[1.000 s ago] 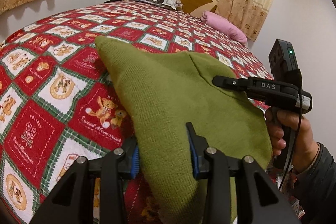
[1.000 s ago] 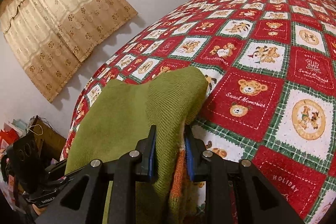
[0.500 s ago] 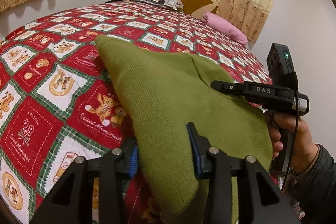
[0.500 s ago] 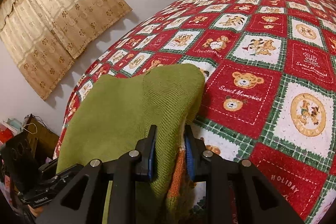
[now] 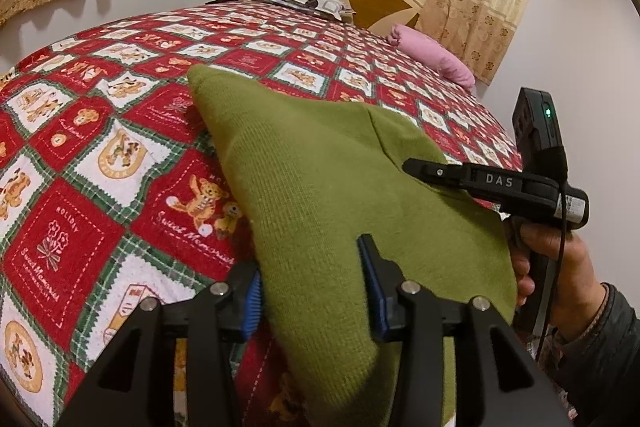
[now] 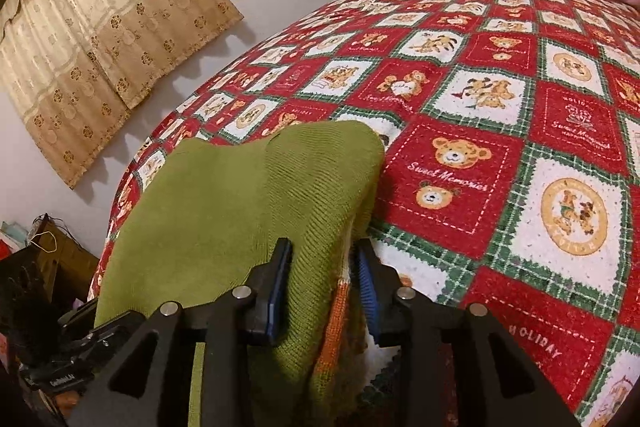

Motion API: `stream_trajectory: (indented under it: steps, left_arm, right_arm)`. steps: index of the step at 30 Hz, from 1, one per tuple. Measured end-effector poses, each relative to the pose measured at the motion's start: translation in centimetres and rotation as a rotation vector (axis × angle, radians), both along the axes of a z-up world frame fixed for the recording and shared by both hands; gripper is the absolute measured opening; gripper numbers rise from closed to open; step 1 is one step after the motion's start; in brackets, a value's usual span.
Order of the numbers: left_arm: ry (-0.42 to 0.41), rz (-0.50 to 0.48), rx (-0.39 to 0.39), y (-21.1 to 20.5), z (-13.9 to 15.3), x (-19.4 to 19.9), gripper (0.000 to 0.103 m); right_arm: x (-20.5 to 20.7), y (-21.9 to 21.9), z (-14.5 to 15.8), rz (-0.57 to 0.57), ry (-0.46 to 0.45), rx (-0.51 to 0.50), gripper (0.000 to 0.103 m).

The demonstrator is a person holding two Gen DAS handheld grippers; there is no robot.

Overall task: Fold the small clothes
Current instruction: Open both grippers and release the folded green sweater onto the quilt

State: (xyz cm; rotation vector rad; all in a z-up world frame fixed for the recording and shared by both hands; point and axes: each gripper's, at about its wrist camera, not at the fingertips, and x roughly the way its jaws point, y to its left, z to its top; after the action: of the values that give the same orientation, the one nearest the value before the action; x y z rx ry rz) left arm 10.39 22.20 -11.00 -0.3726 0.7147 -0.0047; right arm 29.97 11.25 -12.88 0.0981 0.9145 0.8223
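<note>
Here the green knit [image 5: 320,195] lies between both grippers' jaws, draped away over the quilt [image 5: 100,167]; left gripper [image 5: 312,291] and right gripper [image 6: 324,275] have just been opening, releasing it.

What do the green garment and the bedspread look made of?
Green garment: looks like a fine-gauge knit, matte, with ribbed rows visible; probably wool or acrylic, can't tell which. Bedspread: seemingly a woven, slightly nubby cotton-type cloth with printed or woven bear patches, matte.
</note>
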Motion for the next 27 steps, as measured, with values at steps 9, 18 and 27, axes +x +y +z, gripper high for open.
stream_trajectory:
  steps: [9,18,27]
  left_arm:
    - [-0.076,0.11,0.081,2.0,2.7,-0.7,0.066]
    - [0.025,0.09,0.149,2.3,0.3,1.9,0.07]
    - [0.041,0.091,0.159,2.3,-1.1,2.3,0.088]
  right_arm:
    - [-4.2,-1.0,5.8,-0.024,-0.213,0.0,0.048]
    - [-6.4,1.1,2.5,0.079,-0.127,-0.075,0.049]
    - [-6.9,0.8,1.0,0.066,-0.148,-0.029,0.05]
